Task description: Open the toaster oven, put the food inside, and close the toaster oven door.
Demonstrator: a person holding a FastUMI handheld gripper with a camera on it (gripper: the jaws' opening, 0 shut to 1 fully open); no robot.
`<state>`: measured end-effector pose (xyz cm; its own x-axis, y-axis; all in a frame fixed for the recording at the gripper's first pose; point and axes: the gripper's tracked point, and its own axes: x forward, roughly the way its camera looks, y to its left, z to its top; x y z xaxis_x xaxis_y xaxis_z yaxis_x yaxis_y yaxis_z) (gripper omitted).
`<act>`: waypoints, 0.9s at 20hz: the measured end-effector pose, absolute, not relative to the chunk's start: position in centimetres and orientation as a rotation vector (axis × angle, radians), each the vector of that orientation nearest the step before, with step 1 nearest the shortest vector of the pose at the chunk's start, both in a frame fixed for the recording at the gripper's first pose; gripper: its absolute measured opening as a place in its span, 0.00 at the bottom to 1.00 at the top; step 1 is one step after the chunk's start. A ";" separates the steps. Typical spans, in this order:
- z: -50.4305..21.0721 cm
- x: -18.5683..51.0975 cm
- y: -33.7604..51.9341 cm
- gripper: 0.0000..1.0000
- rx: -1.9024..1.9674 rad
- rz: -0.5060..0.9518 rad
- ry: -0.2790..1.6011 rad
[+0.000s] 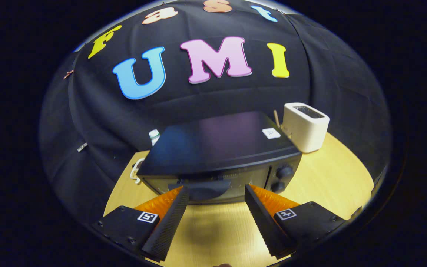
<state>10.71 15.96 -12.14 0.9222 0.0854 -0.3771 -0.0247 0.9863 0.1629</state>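
Note:
A black toaster oven [217, 148] stands on the wooden table [332, 174], seen from above and in front. Its glass door is closed, with the dark handle [202, 185] along the door's top edge and two round knobs [284, 177] on the right of its front. My gripper [216, 192] is open, its two fingertips level with the door front, one on each side of the handle, with nothing between them. I cannot make out the food.
A cream slot toaster [305, 127] stands behind the oven's right corner, with a thin wooden stick beside it. A white bottle cap [154, 135] peeks out behind the oven's left side, and a pale object [137, 171] lies on the table left of the oven.

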 end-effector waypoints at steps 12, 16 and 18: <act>4.1 6.6 3.1 0.98 -0.085 0.022 0.004; 5.7 4.1 -0.8 0.99 -0.117 -0.037 -0.040; 5.0 3.1 -2.3 0.98 -0.077 -0.058 -0.015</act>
